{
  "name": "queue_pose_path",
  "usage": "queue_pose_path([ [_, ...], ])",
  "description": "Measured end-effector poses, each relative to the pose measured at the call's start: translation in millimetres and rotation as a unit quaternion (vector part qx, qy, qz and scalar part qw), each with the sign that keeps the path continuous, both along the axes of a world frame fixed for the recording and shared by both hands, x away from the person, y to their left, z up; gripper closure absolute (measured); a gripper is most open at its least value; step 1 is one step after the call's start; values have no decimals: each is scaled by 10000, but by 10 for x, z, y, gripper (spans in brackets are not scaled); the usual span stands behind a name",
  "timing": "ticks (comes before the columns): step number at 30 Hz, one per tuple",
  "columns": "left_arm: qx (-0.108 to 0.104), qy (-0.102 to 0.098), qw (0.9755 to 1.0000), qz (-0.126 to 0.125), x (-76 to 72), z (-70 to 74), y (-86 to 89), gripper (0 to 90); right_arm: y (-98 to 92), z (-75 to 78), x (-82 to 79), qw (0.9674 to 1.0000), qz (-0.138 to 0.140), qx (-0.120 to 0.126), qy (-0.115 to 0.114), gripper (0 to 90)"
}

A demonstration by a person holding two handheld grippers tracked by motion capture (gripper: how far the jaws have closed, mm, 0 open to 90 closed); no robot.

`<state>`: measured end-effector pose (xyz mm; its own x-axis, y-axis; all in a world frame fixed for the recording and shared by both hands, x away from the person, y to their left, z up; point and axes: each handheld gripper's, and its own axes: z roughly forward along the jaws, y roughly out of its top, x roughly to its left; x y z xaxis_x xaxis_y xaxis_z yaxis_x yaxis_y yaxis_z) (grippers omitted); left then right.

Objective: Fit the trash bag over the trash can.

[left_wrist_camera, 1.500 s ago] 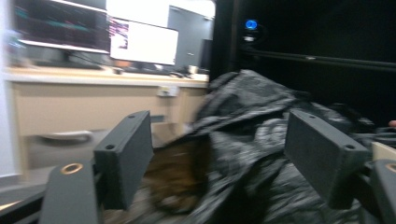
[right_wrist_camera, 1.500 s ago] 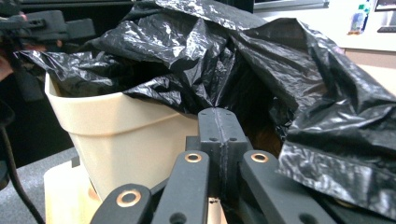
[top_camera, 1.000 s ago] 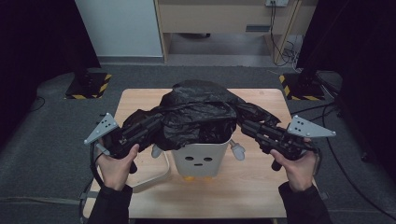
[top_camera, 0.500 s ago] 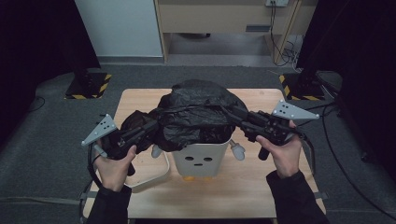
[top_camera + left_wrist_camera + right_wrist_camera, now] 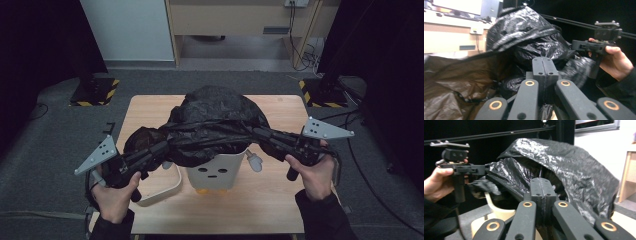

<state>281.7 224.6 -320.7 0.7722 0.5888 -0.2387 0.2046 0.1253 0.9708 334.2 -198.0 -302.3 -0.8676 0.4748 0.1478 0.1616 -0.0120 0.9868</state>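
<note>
There is one black bag on top of the one white bin. The bin has a little face, with two eyes and one mouth. One white ring lies just left of the bin. One wooden table is under the bin. Two grippers are here: the left gripper to the left of the bin and the right gripper to its right. Two hands hold them. Two striped yellow and black bases stand behind the bin.
</note>
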Motion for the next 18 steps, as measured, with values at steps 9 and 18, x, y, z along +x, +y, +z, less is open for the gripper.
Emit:
queue_pose_path([
  [9,383,273,9980,-421,-198,-141,-97,900,-58,-152,-159,9990,269,21,363,900],
  [18,741,619,9945,-408,-103,-324,-190,900,-30,-227,-142,9966,340,-283,698,900],
])
